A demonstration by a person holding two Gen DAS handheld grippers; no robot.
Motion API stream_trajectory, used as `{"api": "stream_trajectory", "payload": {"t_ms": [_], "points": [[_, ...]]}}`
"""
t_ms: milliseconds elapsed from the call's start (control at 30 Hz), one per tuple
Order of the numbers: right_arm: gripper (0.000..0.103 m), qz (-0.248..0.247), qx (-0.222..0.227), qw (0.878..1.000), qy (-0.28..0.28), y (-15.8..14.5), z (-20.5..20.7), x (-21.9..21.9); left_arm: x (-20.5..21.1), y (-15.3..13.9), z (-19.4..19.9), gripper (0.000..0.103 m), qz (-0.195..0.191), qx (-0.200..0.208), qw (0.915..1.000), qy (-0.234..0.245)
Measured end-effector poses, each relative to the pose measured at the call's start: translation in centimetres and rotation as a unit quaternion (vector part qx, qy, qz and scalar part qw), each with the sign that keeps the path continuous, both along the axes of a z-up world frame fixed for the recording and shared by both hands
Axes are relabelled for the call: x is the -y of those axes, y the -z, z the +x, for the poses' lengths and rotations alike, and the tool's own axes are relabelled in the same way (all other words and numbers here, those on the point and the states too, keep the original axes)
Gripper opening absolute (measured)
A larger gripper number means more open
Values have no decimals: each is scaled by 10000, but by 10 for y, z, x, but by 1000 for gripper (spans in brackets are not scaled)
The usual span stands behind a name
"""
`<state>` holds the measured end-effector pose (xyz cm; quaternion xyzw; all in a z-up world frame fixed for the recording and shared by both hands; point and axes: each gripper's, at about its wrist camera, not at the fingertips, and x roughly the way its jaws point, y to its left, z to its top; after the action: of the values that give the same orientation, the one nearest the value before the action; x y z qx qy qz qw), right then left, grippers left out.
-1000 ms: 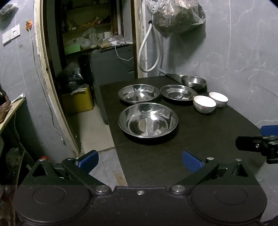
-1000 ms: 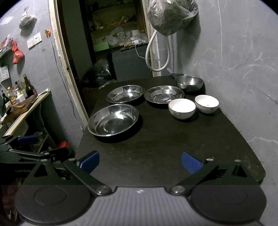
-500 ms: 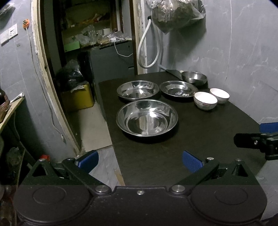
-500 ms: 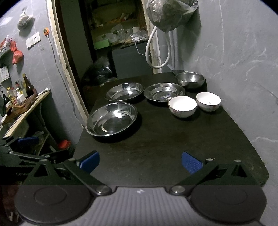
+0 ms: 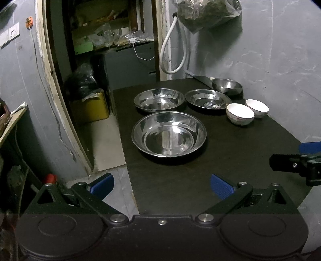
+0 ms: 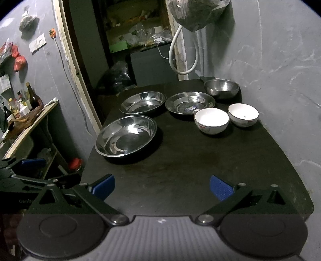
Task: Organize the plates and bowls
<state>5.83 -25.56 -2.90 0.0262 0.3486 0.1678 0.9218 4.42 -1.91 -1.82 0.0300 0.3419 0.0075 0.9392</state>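
On a black table [image 5: 230, 160] [image 6: 190, 160] lie three steel plates: a large near one [image 5: 169, 134] [image 6: 126, 135], a far left one [image 5: 159, 99] [image 6: 142, 102] and a far right one [image 5: 208, 99] [image 6: 190, 102]. A small steel bowl [image 5: 227, 86] [image 6: 221, 87] stands at the back. Two white bowls stand side by side on the right: the nearer [image 5: 240, 114] [image 6: 211, 120] and the farther [image 5: 257, 108] [image 6: 243, 114]. My left gripper [image 5: 161, 185] and right gripper [image 6: 162, 186] are open, empty, and hover over the table's front edge.
A grey wall runs along the table's right side. A filled plastic bag [image 5: 206, 12] and a white hose [image 5: 170, 50] hang above the far end. A doorway, a yellow box [image 5: 90, 109] and a shelf with bottles [image 6: 24, 104] lie to the left.
Both grippers have moved slightly forward and up, so the dishes sit a bit nearer in view. Both stay open; no dish has moved.
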Motion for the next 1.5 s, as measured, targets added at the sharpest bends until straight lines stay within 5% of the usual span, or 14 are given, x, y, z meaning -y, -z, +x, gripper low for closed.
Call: {"api": "stream_trajectory", "payload": {"t_ms": [533, 767, 900, 1167, 1500], "points": [[103, -306, -183, 9989, -304, 3, 39, 20, 12, 5, 35, 102, -340, 22, 9978, -577], [103, -7, -288, 9995, -132, 11, 74, 29, 1, -10, 73, 102, -217, 291, 9951, -919], [103, 251, -503, 9984, 49, 11, 97, 19, -18, -17, 110, 102, -56, 267, 9966, -774], [103, 235, -86, 9997, 72, -3, 147, -33, -72, -15, 211, 102, -149, 400, 9984, -358], [98, 582, -254, 9973, 357, 19, 234, -83, -113, 18, 323, 102, -460, -261, 9986, -10]]}}
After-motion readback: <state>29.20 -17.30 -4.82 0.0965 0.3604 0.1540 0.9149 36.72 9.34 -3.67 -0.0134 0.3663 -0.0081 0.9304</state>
